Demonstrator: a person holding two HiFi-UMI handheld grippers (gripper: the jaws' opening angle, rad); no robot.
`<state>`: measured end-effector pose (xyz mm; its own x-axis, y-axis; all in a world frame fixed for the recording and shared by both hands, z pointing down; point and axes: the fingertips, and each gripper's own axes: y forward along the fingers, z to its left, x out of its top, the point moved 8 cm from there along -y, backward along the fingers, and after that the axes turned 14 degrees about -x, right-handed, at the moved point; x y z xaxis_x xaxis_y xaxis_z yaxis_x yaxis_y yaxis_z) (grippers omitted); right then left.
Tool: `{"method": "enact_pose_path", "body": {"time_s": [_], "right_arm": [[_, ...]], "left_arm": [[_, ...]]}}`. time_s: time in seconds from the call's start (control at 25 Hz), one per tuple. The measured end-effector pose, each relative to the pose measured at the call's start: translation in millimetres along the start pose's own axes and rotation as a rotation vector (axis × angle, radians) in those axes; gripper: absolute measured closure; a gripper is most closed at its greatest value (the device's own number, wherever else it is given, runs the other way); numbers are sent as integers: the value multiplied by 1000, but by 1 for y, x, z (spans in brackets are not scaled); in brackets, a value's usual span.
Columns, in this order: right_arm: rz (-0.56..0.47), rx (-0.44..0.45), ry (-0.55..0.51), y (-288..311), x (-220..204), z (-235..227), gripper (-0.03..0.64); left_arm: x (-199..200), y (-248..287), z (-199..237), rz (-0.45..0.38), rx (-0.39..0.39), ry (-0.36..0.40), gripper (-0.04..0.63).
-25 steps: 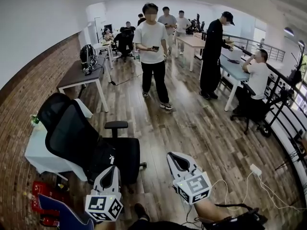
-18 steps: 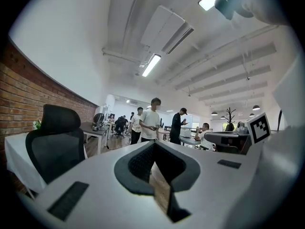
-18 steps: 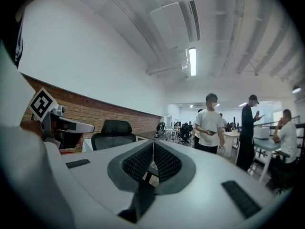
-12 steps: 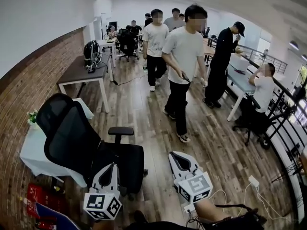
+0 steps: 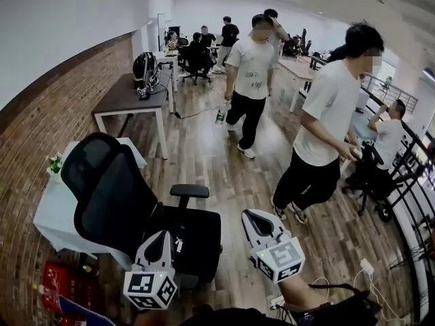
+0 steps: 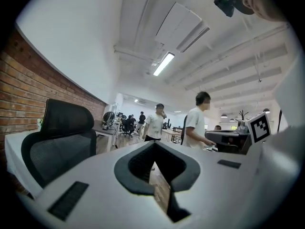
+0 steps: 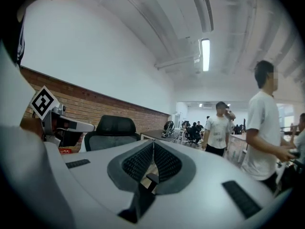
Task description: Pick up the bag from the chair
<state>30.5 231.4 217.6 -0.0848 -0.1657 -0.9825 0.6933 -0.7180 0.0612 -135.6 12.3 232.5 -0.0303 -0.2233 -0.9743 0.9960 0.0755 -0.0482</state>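
We see a big room with a wood floor and people on it, and one person steps close by on our right. The black chair stands by the brick wall. The bag lies on its seat (black on black, so its edges are hard to see). The left gripper and the right gripper are near the seat, jaws pressed together, holding nothing. We think a push could roll the chair away, the jaws could pinch the seat and miss the bag, or we could bump that person
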Motion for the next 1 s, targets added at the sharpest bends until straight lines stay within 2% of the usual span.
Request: {"method": "enact_pose_path", "body": {"time_s": [0.16,0.28,0.6,1.0], "right_arm": [[-6,34,-6,32,0,18,600],[-19,75,-14,54,1,27,600],[-37,233,-5,130,-15,40,600],[-64,434,7,233,-1,20,600]], "left_arm": [[-4,-4,30,-1,38,-15,584],[-7,-5,49,16,106,-33,584],[-12,0,80,-7,244,-20,584],[-3,58,90,-64,424,-11,584]]}}
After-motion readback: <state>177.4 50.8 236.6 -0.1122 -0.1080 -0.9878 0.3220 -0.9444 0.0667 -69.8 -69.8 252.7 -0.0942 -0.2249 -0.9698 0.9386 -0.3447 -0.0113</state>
